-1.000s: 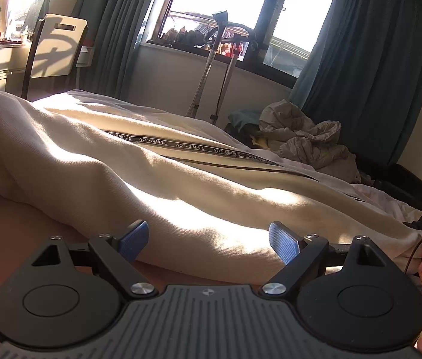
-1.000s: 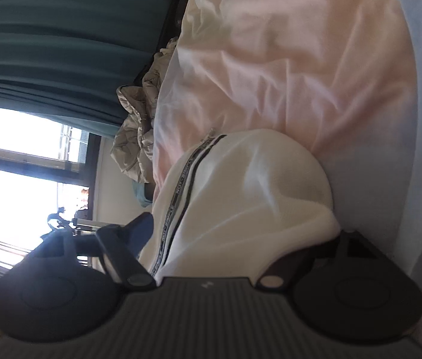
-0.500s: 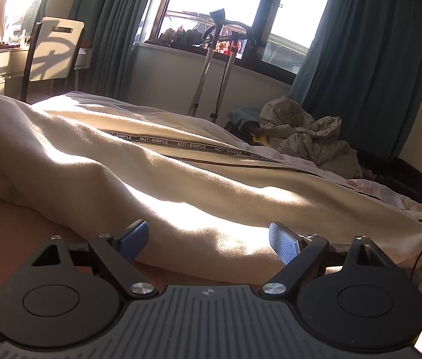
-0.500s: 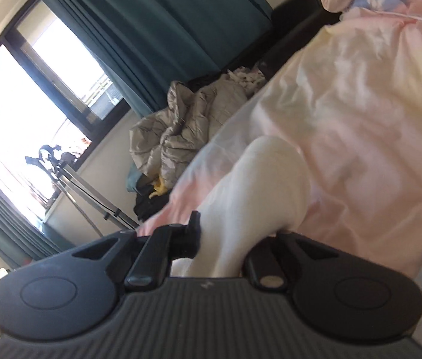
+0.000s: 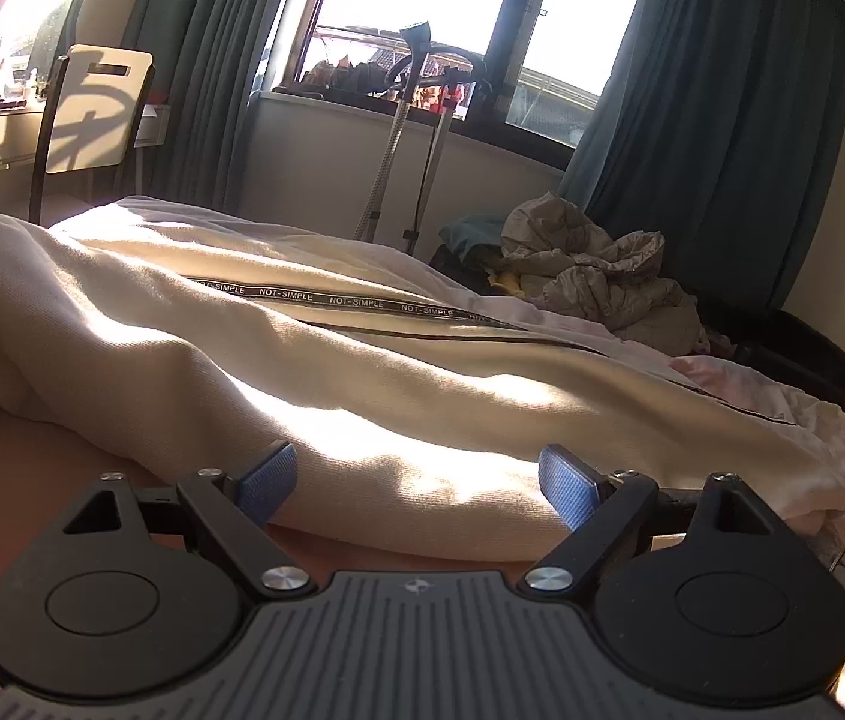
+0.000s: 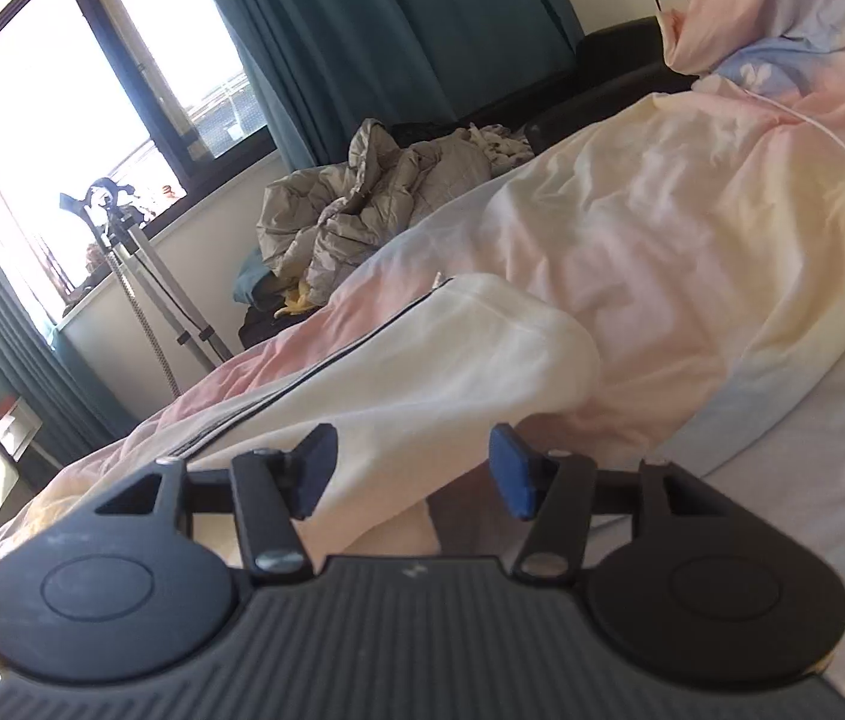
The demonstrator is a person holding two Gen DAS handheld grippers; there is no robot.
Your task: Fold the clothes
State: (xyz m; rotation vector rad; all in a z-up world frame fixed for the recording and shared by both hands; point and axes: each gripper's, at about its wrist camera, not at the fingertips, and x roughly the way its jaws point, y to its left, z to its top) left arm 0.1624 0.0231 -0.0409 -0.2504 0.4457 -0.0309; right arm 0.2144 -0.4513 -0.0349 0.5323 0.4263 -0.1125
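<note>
Cream trousers (image 5: 362,372) with a black lettered side stripe lie stretched across the bed in the left wrist view. My left gripper (image 5: 416,483) stands open low at their near edge, with the cloth just ahead of its blue pads (image 5: 269,480). In the right wrist view the rounded end of the same trousers (image 6: 422,360) lies on the pink duvet (image 6: 692,276). My right gripper (image 6: 413,471) hangs over that end with its jaws opening. The cloth sits between the fingers, close to the left pad (image 6: 314,468) and clear of the right one.
A crumpled grey jacket (image 5: 590,264) is heaped beside the bed under teal curtains (image 5: 722,120). A metal stand (image 5: 404,138) leans at the window. A chair (image 5: 92,114) and desk sit far left. A white cable (image 6: 830,138) crosses the duvet.
The right gripper rolled from sideways to upright and rose, closed on the trouser end, then opened again. The left gripper stayed put. The hand at the left view's right edge is gone.
</note>
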